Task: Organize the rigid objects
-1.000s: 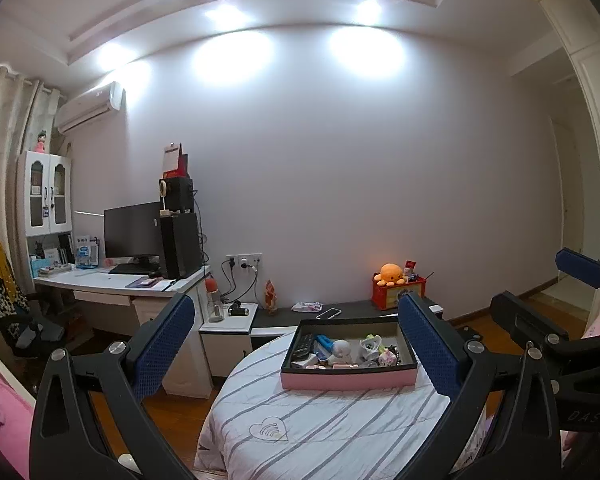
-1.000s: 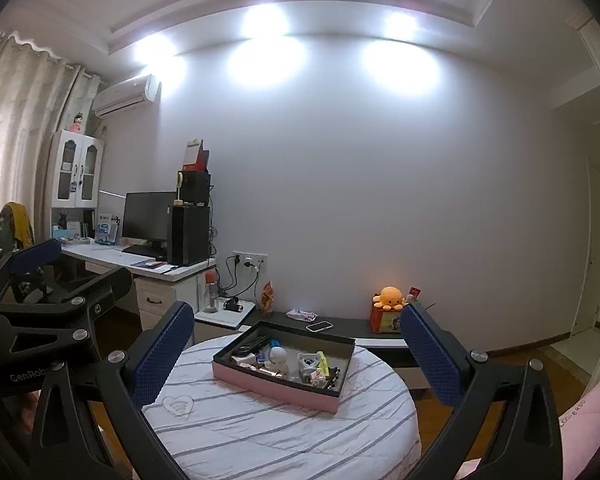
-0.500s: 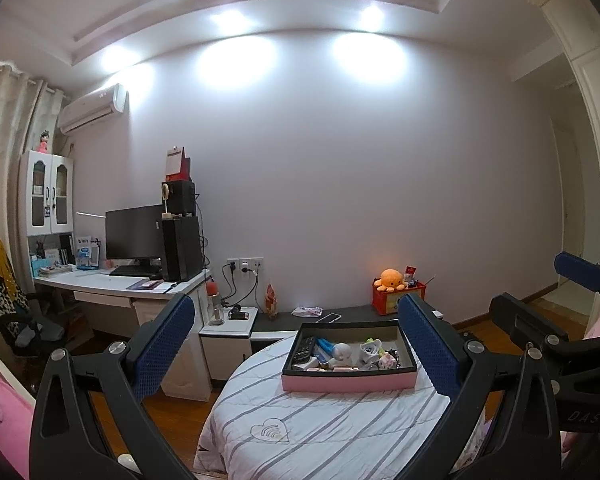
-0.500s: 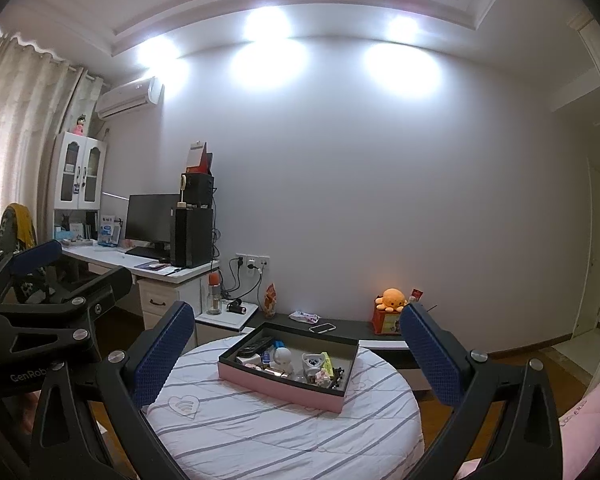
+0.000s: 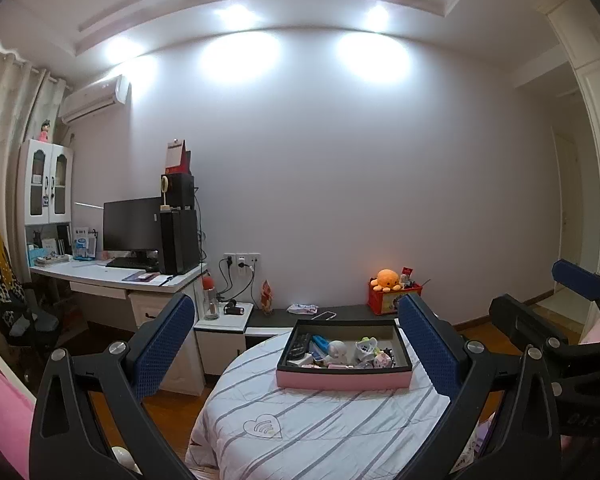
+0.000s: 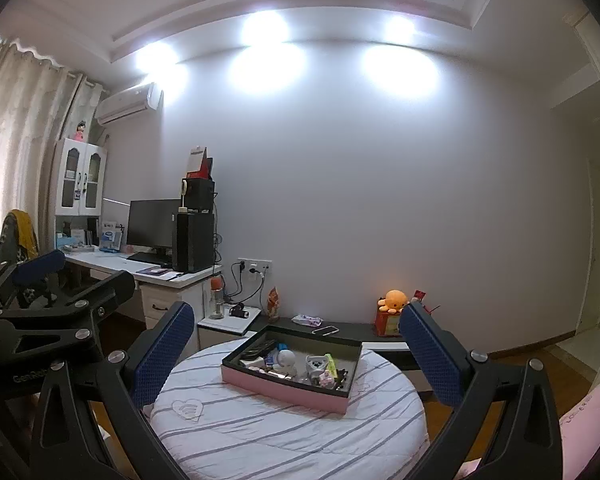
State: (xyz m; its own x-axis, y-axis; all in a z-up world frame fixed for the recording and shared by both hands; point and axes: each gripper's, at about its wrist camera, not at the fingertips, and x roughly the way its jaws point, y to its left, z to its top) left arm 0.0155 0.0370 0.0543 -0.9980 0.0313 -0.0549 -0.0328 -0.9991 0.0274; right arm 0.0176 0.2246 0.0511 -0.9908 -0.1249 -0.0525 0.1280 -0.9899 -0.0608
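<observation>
left gripper [image 5: 296,344] spread wide, empty | right gripper [image 6: 296,348] spread wide, empty | ahead, below both: pink-walled rectangular tray [image 5: 343,380] of small rigid items on striped round counter [image 5: 300,432] | advice: descend slowly, single out one item, avoid rim

Left tool [image 5: 296,344]: black angular frame, blue dimpled finger pads [image 5: 162,346], silver screws. Right tool [image 6: 296,354]: same black frame, blue textured pads [image 6: 430,360], silver screws, pale lettering.

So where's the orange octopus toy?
The orange octopus toy sits on a red box against the back wall, right of the pink tray in both views.
</observation>
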